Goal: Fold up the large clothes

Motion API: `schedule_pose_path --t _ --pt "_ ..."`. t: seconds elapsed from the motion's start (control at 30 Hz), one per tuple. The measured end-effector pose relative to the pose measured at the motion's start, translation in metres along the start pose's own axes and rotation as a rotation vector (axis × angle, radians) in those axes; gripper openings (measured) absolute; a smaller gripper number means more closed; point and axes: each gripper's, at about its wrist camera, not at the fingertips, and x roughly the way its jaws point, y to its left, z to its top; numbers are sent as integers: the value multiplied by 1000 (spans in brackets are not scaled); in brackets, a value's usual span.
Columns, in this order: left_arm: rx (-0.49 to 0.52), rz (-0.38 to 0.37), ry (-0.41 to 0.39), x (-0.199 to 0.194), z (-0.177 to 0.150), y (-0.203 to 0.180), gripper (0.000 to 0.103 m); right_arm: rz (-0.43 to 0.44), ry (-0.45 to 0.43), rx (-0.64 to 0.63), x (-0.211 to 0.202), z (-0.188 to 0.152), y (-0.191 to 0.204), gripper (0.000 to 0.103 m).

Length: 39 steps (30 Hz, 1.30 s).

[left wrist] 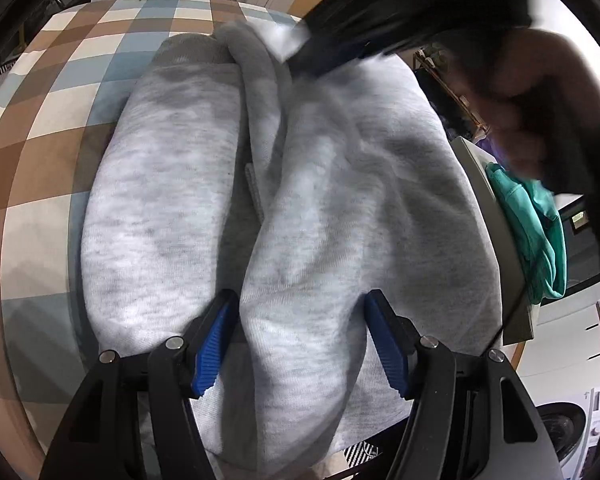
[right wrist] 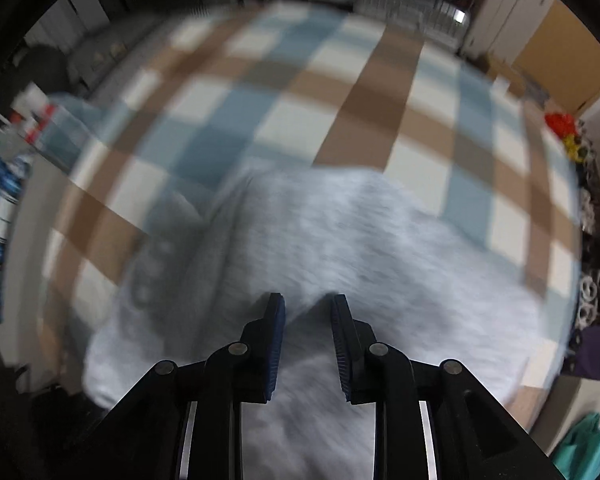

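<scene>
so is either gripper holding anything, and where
Both straddle folds of the grey sweatshirt, fingers apart: left gripper wide, right gripper narrower. A firm hold cannot be told.
</scene>
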Motion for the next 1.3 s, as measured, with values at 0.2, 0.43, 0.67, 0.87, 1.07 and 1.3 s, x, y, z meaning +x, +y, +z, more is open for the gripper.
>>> schedule_pose_path --t 0.2,0.43,0.67,0.87,1.07,1.3 --pt "-31 -26 8 -2 5 8 62 -23 -5 21 -4 4 2 23" --pt "-29 -31 7 -5 6 7 62 118 -217 141 -108 -36 -58 21" --pt "-34 -18 2 -2 5 9 63 -1 -103 156 -78 -65 -88 22" --pt "-35 -23 -10 -3 5 10 65 -41 -54 195 -15 -58 -100 19" --pt "-33 -27 -4 -5 6 14 65 -55 -106 215 -18 -62 -100 19" --pt "-14 -16 -8 -7 8 8 65 240 -234 188 -100 -121 -84 33"
